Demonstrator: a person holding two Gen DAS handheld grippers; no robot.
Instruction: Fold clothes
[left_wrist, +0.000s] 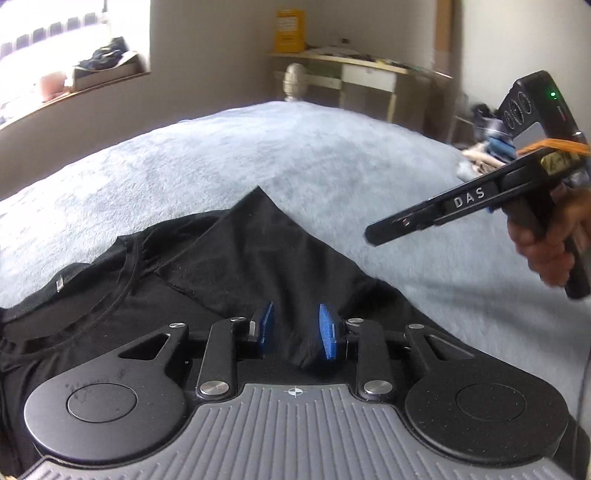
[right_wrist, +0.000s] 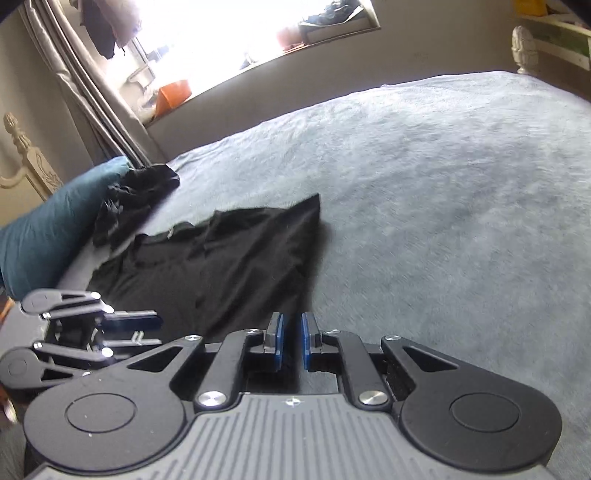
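Observation:
A black T-shirt (left_wrist: 192, 280) lies flat on the bed, collar to the left, with its right sleeve folded in over the body. It also shows in the right wrist view (right_wrist: 221, 266). My left gripper (left_wrist: 295, 330) is open, its blue pads apart just above the shirt's right side, with a fold of cloth rising between them. My right gripper (right_wrist: 290, 341) hovers over the shirt's lower edge with its pads a narrow gap apart and nothing between them. In the left wrist view the right gripper (left_wrist: 373, 234) is in the air to the right of the shirt. The left gripper (right_wrist: 147, 325) shows at the lower left.
A light blue fleece blanket (left_wrist: 295, 155) covers the bed. A teal pillow (right_wrist: 48, 229) and a heap of dark clothes (right_wrist: 140, 192) lie at the bed's head. A desk (left_wrist: 369, 70) stands beyond the far edge, a window sill (right_wrist: 258, 70) along the wall.

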